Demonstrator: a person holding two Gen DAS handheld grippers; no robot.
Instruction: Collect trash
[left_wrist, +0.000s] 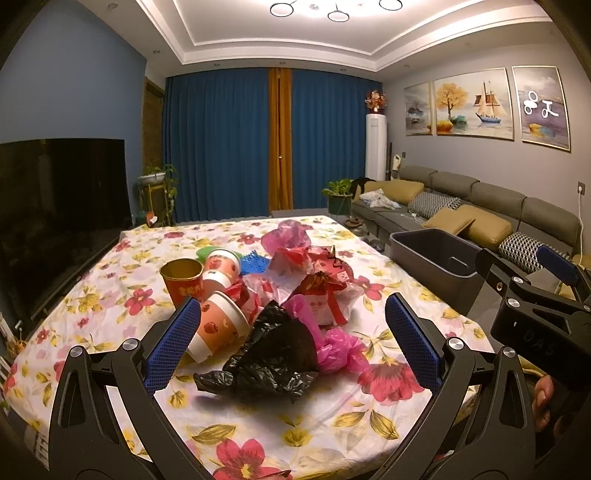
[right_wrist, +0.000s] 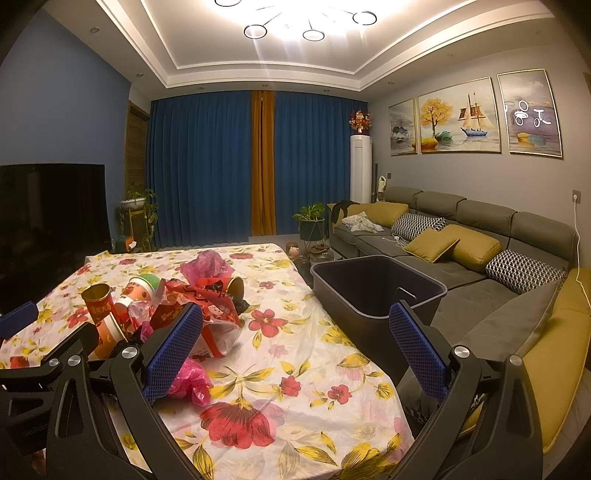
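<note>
Trash pile (left_wrist: 280, 291) heaped mid-table on floral cloth (left_wrist: 110, 295): paper cups, red wrappers, pink and black bags. Left gripper (left_wrist: 291, 339) spread wide, hovering over black bag (left_wrist: 269, 358), empty. Right gripper (right_wrist: 295, 350) spread wide, empty, near table edge. Grey bin (right_wrist: 376, 291) just beside table, sofa side.

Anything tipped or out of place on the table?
Yes. One paper cup lies on its side among crumpled bags, beside an upright red cup. A black bag sprawls nearest. The grey bin looks empty.

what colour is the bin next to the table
Dark grey bin, seen best in the right wrist view.
</note>
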